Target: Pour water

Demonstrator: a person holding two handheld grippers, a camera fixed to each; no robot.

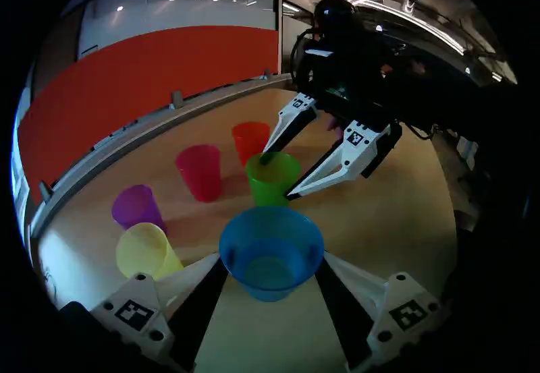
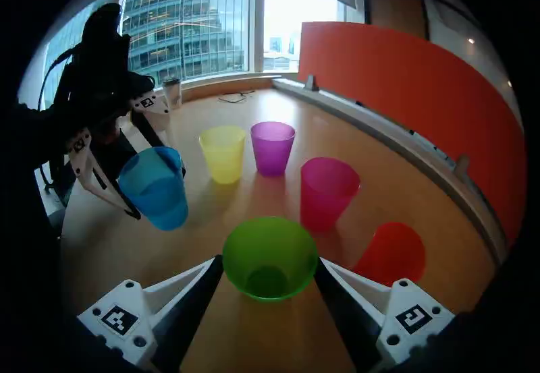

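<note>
Cups meet above a wooden table (image 1: 391, 218): left gripper (image 1: 270, 260) clamps the blue cup (image 1: 270, 248), right gripper (image 2: 270, 265) clamps the green cup (image 2: 270, 251). Tipping blue too fast or off-centre could splash water past green's rim.

The left hand-held gripper (image 1: 271, 260) holds the 1st cup (image 1: 271, 235) between its 2 fingers. Straight ahead, the right hand-held gripper (image 1: 278, 175) faces it, holding the 2nd cup (image 1: 273, 184). Left of the left hand-held gripper, 4 cups stand on the worktop (image 1: 378, 224) in an arc. The nearest cup (image 1: 145, 251) is just beside its left finger, the next cup (image 1: 137, 206) behind that and the 5th cup (image 1: 200, 170) farther ahead. The farthest cup (image 1: 250, 140) is just behind the 2nd cup.
</note>
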